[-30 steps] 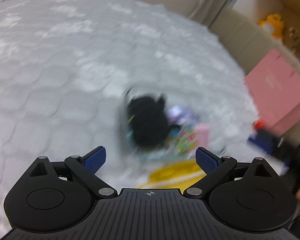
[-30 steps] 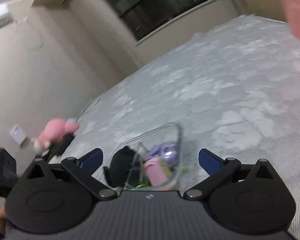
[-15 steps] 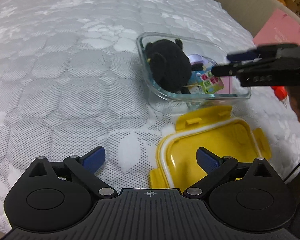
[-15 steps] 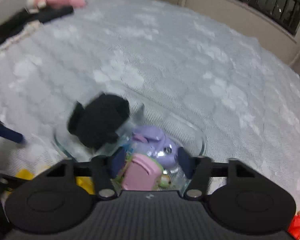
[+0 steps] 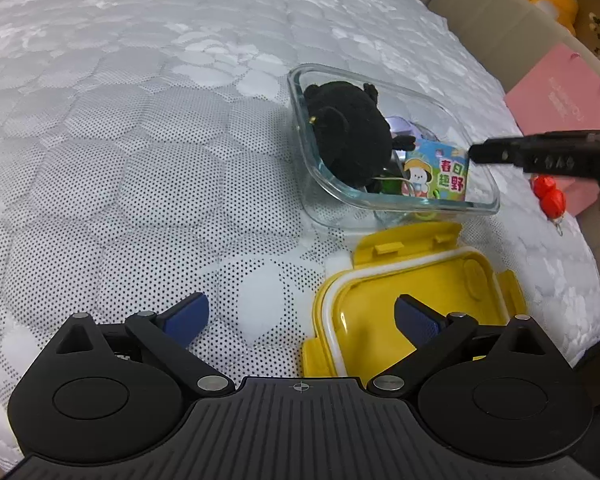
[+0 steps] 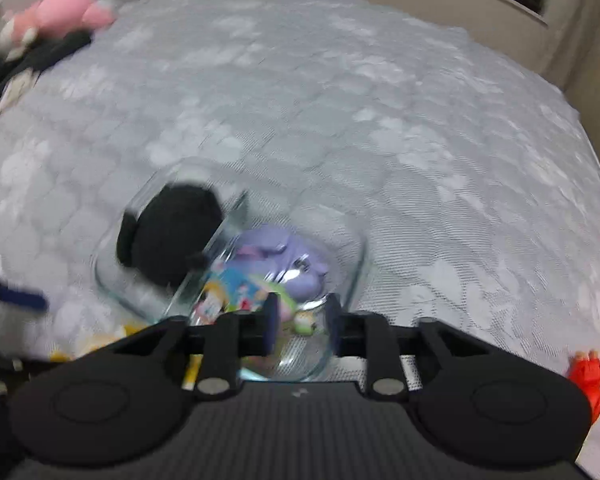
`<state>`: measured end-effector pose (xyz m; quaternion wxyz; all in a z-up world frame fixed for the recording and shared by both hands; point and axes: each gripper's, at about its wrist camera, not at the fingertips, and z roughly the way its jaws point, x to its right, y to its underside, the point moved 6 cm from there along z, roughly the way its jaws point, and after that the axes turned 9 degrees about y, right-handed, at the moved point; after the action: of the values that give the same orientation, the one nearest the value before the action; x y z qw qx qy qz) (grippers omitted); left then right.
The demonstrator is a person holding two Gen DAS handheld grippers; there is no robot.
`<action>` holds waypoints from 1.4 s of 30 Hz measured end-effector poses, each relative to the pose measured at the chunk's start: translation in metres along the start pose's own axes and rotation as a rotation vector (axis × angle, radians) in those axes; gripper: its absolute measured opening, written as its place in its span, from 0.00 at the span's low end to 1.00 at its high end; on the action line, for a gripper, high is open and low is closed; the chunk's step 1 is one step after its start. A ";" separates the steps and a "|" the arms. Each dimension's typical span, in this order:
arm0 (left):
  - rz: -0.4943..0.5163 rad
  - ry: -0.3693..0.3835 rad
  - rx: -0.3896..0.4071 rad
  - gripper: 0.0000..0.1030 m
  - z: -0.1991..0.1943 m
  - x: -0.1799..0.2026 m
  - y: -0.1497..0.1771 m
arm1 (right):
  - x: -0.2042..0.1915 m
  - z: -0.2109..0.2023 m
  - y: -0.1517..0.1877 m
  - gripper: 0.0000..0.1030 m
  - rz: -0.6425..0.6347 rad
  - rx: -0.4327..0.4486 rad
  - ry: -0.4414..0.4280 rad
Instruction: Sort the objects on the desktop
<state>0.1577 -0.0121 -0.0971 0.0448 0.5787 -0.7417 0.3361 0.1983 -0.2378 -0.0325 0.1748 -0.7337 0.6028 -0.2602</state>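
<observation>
Left wrist: fuzzy black plush [image 5: 350, 132] inside rounded clear glass container [image 5: 392, 200].

Ahead of the left fingers [image 5: 188, 314] on the bed [image 5: 140, 160] sits the container [image 5: 396, 200], holding a plush toy [image 5: 352, 132] and a card [image 5: 440, 172]. The lid [image 5: 412, 300] lies between fingers and container.
</observation>
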 end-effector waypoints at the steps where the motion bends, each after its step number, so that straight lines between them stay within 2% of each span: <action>1: -0.006 0.000 -0.001 0.99 0.000 -0.001 0.000 | 0.004 -0.003 -0.003 0.64 0.027 0.031 -0.012; 2: -0.012 0.000 -0.002 0.99 0.000 -0.002 0.000 | 0.008 -0.009 -0.006 0.79 0.059 0.077 -0.037; 5: -0.027 0.004 -0.002 0.99 0.001 -0.004 0.000 | 0.013 -0.022 -0.011 0.98 0.115 0.163 -0.122; 7: -0.029 0.004 -0.003 0.99 0.001 -0.004 0.000 | 0.008 -0.021 -0.014 0.99 0.096 0.162 -0.139; 9: -0.023 0.003 -0.005 0.99 0.001 -0.002 0.001 | 0.003 -0.017 -0.014 0.88 0.059 0.154 -0.093; 11: -0.015 0.005 -0.010 0.99 0.002 -0.001 0.002 | -0.005 -0.012 -0.013 0.52 -0.006 0.146 -0.037; 12: -0.012 0.005 -0.012 0.99 0.002 -0.001 0.002 | -0.009 -0.007 -0.012 0.47 -0.038 0.127 -0.028; 13: -0.011 0.005 -0.014 0.99 0.003 -0.001 0.002 | -0.014 -0.002 -0.010 0.46 -0.070 0.105 -0.028; 15: -0.012 0.007 -0.014 1.00 0.002 -0.001 0.002 | -0.023 0.009 -0.007 0.54 -0.130 0.073 -0.016; 16: -0.015 0.010 -0.013 1.00 0.002 -0.002 0.003 | -0.027 0.015 -0.006 0.64 -0.165 0.050 -0.006; 17: -0.017 0.013 -0.011 1.00 0.002 -0.002 0.003 | -0.030 0.021 -0.003 0.70 -0.185 0.039 -0.003; 18: -0.019 0.014 -0.011 1.00 0.001 -0.003 0.003 | -0.034 0.026 0.000 0.68 -0.205 0.028 0.000; 20: -0.020 0.013 -0.011 1.00 0.001 -0.004 0.003 | -0.037 0.035 0.003 0.44 -0.172 0.010 -0.067; 21: -0.020 0.013 -0.011 1.00 0.001 -0.005 0.003 | -0.038 0.033 0.004 0.41 -0.138 0.018 -0.098; 22: -0.021 0.012 -0.011 1.00 0.001 -0.005 0.003 | -0.038 0.028 0.001 0.26 -0.107 0.044 -0.122; 23: -0.026 0.012 -0.010 1.00 0.000 -0.007 0.003 | -0.037 0.021 -0.004 0.04 -0.078 0.067 -0.166; 24: -0.031 0.012 -0.008 1.00 0.000 -0.008 0.002 | -0.036 0.013 -0.008 0.01 -0.049 0.090 -0.211; 29: -0.057 0.024 0.002 1.00 0.000 -0.011 0.000 | -0.018 -0.026 -0.032 0.00 0.095 0.184 -0.299; 33: -0.054 0.021 -0.003 1.00 0.001 -0.009 0.000 | -0.009 -0.040 -0.042 0.01 0.207 0.207 -0.409; 36: -0.044 0.021 -0.010 1.00 0.002 -0.006 0.001 | -0.007 -0.048 -0.047 0.01 0.251 0.235 -0.451; 38: -0.037 0.020 -0.015 1.00 0.002 -0.004 0.002 | -0.006 -0.049 -0.051 0.01 0.250 0.247 -0.457; 42: -0.031 0.019 -0.019 1.00 0.002 -0.002 0.004 | 0.001 -0.033 -0.039 0.01 0.250 0.190 -0.417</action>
<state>0.1558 -0.0109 -0.1011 0.0627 0.5864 -0.7354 0.3338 0.2100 -0.2290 0.0166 0.3943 -0.6715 0.6126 -0.1354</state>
